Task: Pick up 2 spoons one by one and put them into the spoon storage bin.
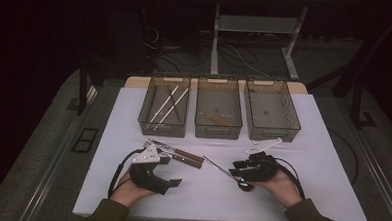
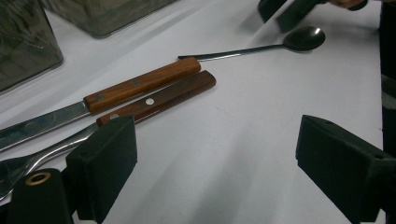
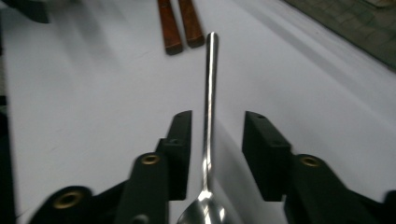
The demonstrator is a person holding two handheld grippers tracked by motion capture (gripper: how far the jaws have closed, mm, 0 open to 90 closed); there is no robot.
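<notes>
Silver spoon (image 3: 208,107), brown knife handles (image 2: 154,91), white table (image 1: 302,145)

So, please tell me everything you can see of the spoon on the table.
The spoon is slim, all metal and shiny, with a long thin handle and a small oval bowl. It lies flat on the white table, handle pointing toward the two wooden-handled utensils. The right tool straddles its neck with jaws apart, not pressing it.

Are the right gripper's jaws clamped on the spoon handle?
No. In the right gripper view the spoon handle runs between the right gripper jaws with gaps on both sides.
</notes>
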